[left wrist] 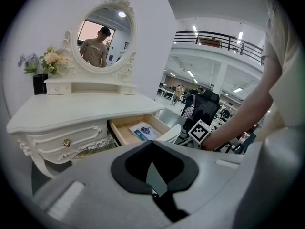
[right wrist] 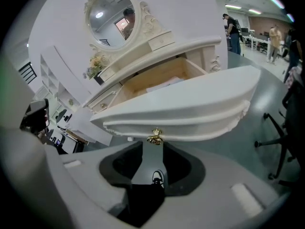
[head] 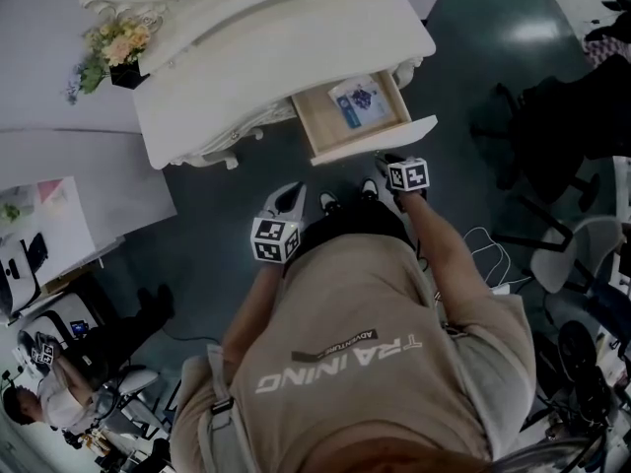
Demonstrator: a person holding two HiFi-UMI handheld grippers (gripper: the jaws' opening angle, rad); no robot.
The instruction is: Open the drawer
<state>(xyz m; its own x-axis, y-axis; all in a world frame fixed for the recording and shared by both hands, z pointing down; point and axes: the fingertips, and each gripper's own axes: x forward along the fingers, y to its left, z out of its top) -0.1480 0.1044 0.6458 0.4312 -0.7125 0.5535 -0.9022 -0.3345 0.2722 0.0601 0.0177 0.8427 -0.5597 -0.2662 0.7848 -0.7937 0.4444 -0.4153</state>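
Dressing table (head: 296,37): one, single white worktop.
Oval mirror (left wrist: 102,35): one.
Drawers under worktop: two seen: open drawer (head: 385,138), closed drawer (left wrist: 71,137).
Gold knobs: two: drawer-front knob (right wrist: 155,137), closed-drawer knob (left wrist: 66,142).
Booklet (head: 360,101) in open drawer: one.
Flower bunch (head: 118,42): one; black vase (head: 128,75): one.
Grippers: two: left gripper (head: 289,197), right gripper (head: 385,161). One marker cube each: left cube (head: 275,239), right cube (head: 408,175).
Office chairs, head view: at least two: dark chair (head: 557,116), pale chair (head: 582,249).
People besides wearer: seated person (head: 44,407), one; standing people, right gripper view, two (right wrist: 232,30) (right wrist: 274,39).
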